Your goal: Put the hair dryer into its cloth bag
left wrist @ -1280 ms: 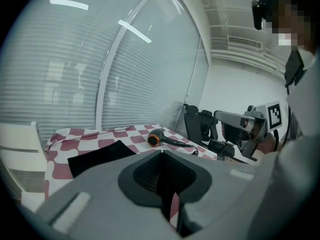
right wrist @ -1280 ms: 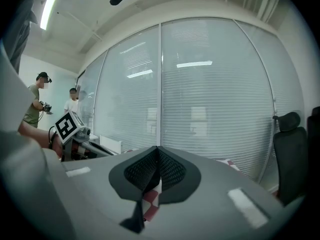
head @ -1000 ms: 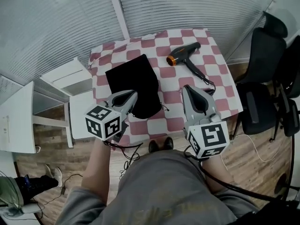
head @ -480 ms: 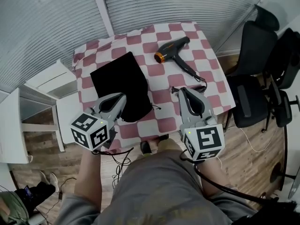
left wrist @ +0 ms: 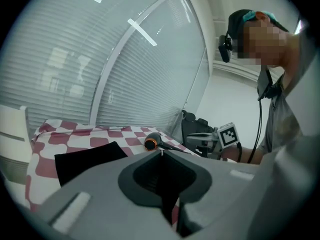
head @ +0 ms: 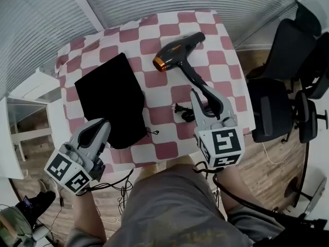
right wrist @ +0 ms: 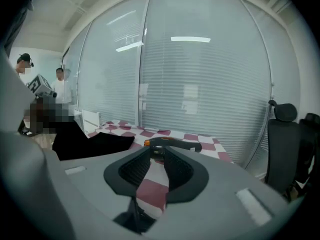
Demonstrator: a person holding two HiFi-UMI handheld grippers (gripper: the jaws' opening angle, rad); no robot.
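The black hair dryer (head: 180,48) with an orange nozzle ring lies on the far right of the checkered table (head: 175,22). Its cord runs toward me and ends in a coiled plug (head: 185,112). The flat black cloth bag (head: 110,99) lies on the left half. My right gripper (head: 197,93) hovers over the cord, slightly open and empty, pointing at the hair dryer (right wrist: 172,144). My left gripper (head: 104,123) hangs by the bag's near left corner, shut and empty. The left gripper view shows the bag (left wrist: 87,159) and the hair dryer (left wrist: 151,142) beyond its tips.
Black office chairs (head: 280,60) stand close to the table's right side. White furniture (head: 25,94) sits to the left. Window blinds run behind the table. People stand at the far left of the right gripper view.
The left gripper has drawn back from over the bag to its near left corner. The right gripper has come over the cord, closer to the hair dryer. The head view has shifted.
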